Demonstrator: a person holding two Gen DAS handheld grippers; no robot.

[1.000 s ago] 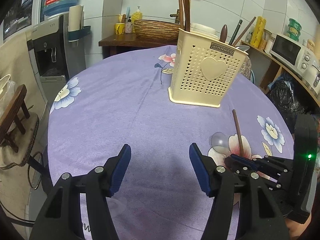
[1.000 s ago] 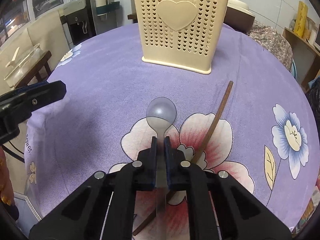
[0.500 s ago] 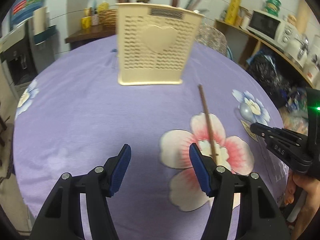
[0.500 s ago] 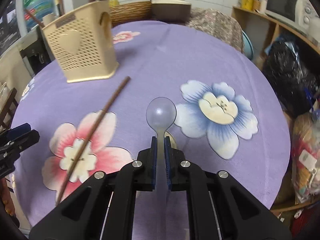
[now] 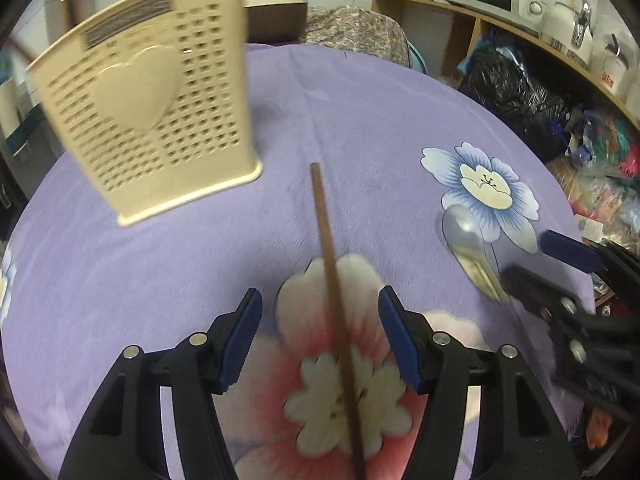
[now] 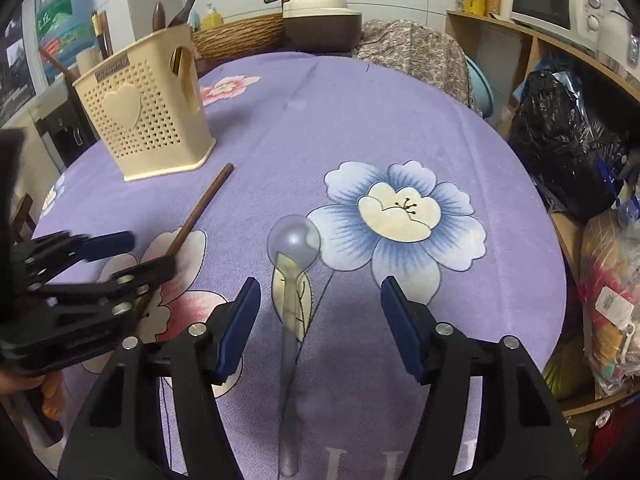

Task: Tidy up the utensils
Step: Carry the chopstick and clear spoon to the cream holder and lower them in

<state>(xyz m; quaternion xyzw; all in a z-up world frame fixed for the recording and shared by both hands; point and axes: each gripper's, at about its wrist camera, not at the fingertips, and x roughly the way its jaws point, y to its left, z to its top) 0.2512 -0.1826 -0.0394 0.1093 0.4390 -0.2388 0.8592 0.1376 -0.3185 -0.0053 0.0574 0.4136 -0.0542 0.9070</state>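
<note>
While the left gripper hangs low over the tabletop, its blue-padded fingers are spread wide apart with a brown chopstick lying right between them, not touched by either pad as far as I can see. That chopstick rests flat on the purple flowered cloth, running from the pink flower under the gripper up toward the cream utensil holder, with its far tip ending just short of the holder's base. The holder's the perforated kind with a heart on the front, standing upright with a few handles poking out of the top in the right wrist view.

Over on the other side, the right gripper is also wide open, holding nothing. A clear plastic spoon lies on the cloth between its fingers, closer to the left one, bowl pointing away and sitting just beside the blue flower. From the left camera the same spoon shows off to the right, bowl next to the blue flower, handle pointing toward the right gripper at the frame edge.

Spoon and chopstick lie near each other but apart, both outside the holder. The left view is pretty blurry, so fine detail on the holder is hard to read.
</note>
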